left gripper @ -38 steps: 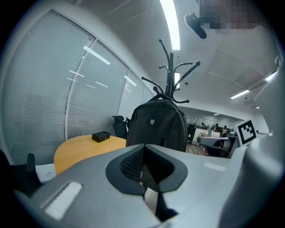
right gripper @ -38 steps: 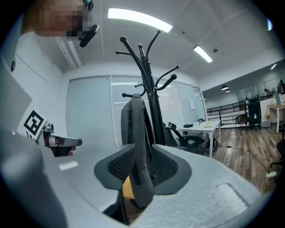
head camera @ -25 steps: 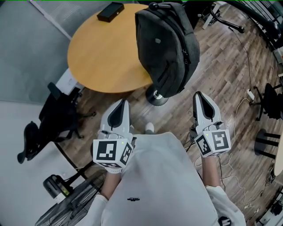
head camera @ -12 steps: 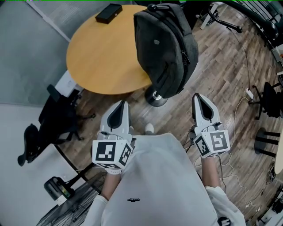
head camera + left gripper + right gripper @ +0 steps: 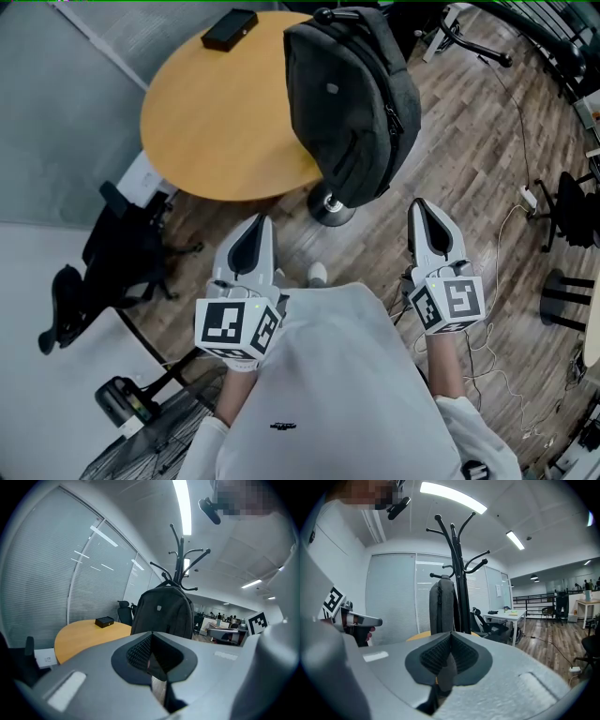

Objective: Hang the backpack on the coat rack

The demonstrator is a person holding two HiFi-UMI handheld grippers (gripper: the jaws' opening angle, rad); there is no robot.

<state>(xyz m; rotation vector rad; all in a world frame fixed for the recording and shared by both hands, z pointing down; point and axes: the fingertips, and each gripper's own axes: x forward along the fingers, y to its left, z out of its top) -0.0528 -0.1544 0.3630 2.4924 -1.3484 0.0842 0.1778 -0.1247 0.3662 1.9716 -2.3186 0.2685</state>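
The backpack point(image 5: 352, 103) hangs from the upper hooks of the coat rack point(image 5: 178, 559), upright, with its bottom clear of the floor point(image 5: 469, 159) above the rack's round base point(image 5: 328, 204). Compared with a second ago it sits in the same place and the same pose. There is no swing or sag to be seen, so the hook seems to be carrying it without help.

Both tools are well apart from it. The left gripper point(image 5: 257, 225) is at about 7 o'clock from the backpack and the right gripper point(image 5: 424, 211) at about 5 o'clock, both drawn in close to the person's body and pointing toward the rack. Neither has shifted over the last second. Each gripper's jaws are pressed together with nothing between them — no strap, no fabric.

At 9 to 10 o'clock from the backpack lies the round wooden tabletop point(image 5: 216, 112), bare apart from a small black box point(image 5: 233, 26) near its far edge at 11 o'clock.

With the load settled, both grippers empty and nothing moving, the hanging itself looks finished — what remains, if anything, is only to stand back.
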